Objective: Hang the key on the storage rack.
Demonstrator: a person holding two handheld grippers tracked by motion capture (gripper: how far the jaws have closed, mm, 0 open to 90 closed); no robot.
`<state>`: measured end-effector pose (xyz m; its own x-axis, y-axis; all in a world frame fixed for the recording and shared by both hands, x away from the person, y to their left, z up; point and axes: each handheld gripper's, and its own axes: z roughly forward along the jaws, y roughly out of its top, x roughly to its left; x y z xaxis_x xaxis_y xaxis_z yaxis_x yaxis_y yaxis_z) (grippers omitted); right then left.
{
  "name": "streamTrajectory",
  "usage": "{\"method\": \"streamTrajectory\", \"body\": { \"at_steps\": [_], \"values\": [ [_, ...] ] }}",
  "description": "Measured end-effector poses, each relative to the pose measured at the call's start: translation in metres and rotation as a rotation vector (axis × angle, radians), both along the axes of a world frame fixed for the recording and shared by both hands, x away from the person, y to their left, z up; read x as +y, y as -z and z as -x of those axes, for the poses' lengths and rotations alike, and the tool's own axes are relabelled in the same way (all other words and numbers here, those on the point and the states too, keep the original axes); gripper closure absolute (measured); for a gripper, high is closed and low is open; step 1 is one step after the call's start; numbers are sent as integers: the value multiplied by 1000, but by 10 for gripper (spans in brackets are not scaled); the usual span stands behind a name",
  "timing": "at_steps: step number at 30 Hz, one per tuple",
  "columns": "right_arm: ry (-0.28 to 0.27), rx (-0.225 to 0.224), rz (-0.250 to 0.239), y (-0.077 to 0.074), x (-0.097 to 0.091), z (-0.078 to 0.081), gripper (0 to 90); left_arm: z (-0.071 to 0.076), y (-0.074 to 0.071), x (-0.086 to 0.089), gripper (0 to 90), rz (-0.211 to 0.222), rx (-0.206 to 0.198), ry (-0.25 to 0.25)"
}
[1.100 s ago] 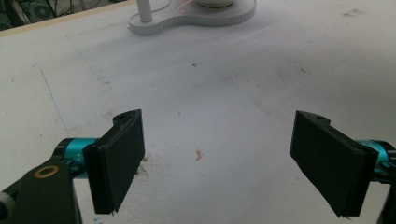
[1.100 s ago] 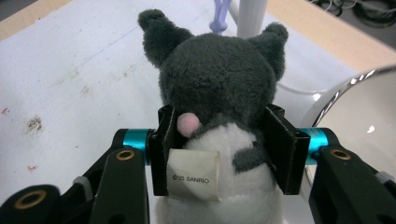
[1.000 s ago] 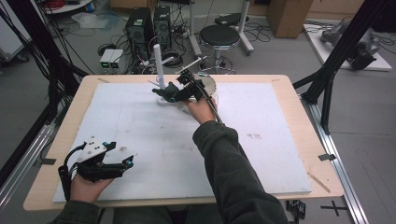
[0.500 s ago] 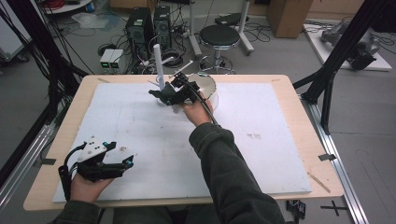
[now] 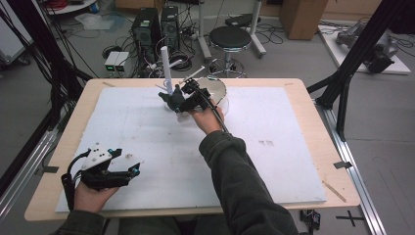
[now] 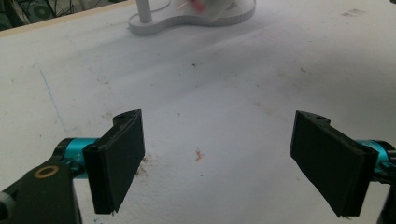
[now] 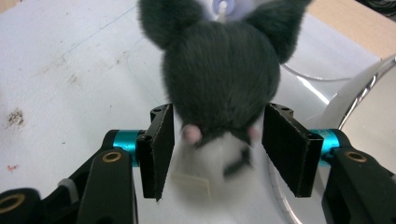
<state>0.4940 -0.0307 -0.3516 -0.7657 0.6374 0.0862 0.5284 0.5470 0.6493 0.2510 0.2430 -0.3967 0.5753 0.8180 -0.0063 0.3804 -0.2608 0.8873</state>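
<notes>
White sheeting [image 5: 147,127] covers the wooden table [image 5: 313,93], and a dark plush toy [image 7: 219,79] sits between the jaws of the right gripper [image 7: 217,149] at the table's far middle.

Grey-black with two ears, pink spots and a white lower part, the toy lies beside a white stand with an upright post [image 5: 166,68] and a round clear-rimmed dish [image 5: 215,90]; the right jaws have just been opening and stand narrowly apart at its flanks, seemingly without pressing. Near the front left edge, the left gripper [image 6: 217,154] hangs over bare sheeting with jaws wide and empty.
</notes>
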Motion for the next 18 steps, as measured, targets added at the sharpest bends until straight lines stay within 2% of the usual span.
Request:
{"method": "streamTrajectory", "body": {
  "at_steps": [2, 5, 9, 14, 18],
  "values": [
    [6, 18, -10, 2, -3, -1, 398, 0, 0, -1, 183, 2, -3, -1],
    [3, 18, -10, 1, -4, 0, 397, 0, 0, -1, 183, -1, -3, 0],
    [-7, 1, -37, -4, -5, 2, 390, 0, 0, -1, 183, 0, -3, -2],
    [-19, 11, -70, -9, -9, 6, 364, 0, 0, -1, 183, -2, -3, 0],
    [-44, -4, -102, -16, -14, 10, 349, 0, 0, -1, 183, -6, -2, 1]
  ]
}}
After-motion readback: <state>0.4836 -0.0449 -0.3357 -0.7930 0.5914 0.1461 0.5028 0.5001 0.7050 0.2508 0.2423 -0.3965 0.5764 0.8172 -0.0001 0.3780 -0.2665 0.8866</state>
